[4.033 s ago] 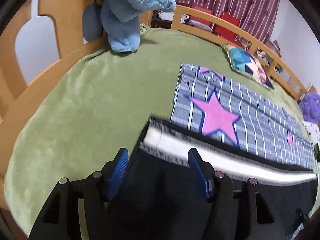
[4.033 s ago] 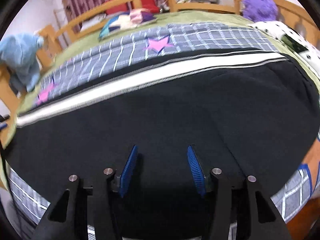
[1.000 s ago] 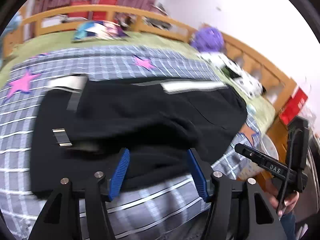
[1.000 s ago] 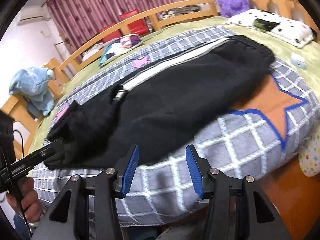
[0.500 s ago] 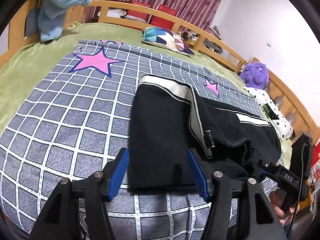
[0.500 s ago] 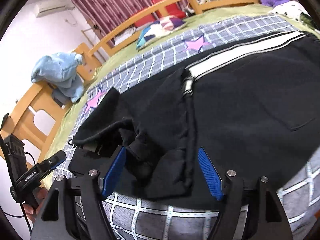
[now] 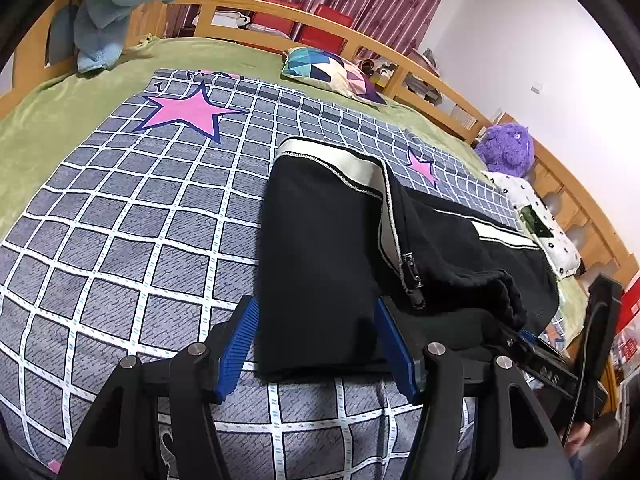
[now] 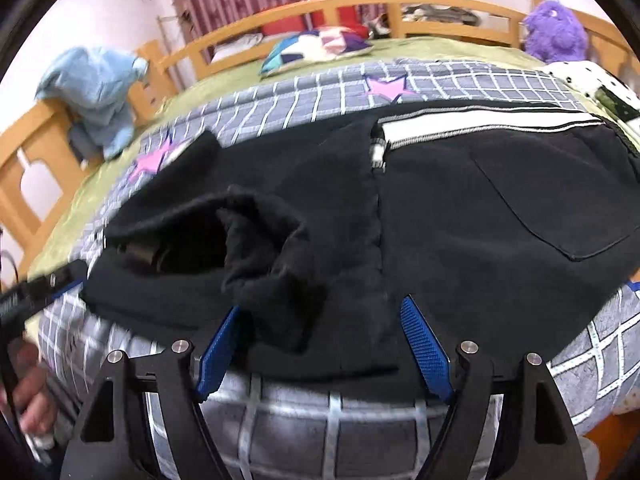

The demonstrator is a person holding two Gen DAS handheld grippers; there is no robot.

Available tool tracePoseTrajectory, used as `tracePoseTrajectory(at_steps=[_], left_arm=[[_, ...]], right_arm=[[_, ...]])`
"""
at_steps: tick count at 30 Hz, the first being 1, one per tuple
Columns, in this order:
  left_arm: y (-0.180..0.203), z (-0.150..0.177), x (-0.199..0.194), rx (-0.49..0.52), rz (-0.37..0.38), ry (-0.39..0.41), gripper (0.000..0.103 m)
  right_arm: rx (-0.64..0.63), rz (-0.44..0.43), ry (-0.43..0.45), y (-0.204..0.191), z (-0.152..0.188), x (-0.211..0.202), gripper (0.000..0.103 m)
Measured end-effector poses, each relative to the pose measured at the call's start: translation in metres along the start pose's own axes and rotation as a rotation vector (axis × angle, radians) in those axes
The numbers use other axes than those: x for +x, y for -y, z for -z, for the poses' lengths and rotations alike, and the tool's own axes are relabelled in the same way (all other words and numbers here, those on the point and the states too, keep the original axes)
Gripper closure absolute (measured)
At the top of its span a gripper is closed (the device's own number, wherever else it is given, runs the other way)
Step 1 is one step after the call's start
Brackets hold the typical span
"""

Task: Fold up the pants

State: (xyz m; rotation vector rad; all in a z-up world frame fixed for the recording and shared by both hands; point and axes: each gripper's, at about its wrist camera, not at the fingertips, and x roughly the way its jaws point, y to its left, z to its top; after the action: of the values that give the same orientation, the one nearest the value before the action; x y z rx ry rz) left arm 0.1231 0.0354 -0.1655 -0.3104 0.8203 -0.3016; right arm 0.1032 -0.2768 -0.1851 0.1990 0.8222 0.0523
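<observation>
The pants [image 7: 320, 264] lie on the bed [image 7: 120, 216], legs folded over the seat to halve them. The left tongs [image 7: 316, 344] stand spread around the fold's edge without pinching. The right tongs [image 8: 320, 348] are opening, cloth between them, probably letting the cuff go.

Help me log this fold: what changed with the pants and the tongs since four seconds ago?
The black pants with white side stripes, then spread full-length, now lie doubled: the leg ends were carried over onto the waist half. The right tongs are opening, with bunched cloth between the pads; the left tongs straddle the fold's edge. The grey checked star-print blanket and the blue plush toy kept their places.
</observation>
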Motion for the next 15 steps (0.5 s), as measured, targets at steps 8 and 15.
tracePoseTrajectory(at_steps=[8,15], left_arm=[[-0.012,-0.002,-0.010,-0.058,0.025,0.023,0.045],[-0.022,-0.002,-0.009,-0.096,0.049,0.012,0.045]], right_arm=[[0.014,-0.123,0.044,0.006,-0.019,-0.016,0.076],[0.089,-0.010,0.076,0.052,-0.020,-0.033,0.075]])
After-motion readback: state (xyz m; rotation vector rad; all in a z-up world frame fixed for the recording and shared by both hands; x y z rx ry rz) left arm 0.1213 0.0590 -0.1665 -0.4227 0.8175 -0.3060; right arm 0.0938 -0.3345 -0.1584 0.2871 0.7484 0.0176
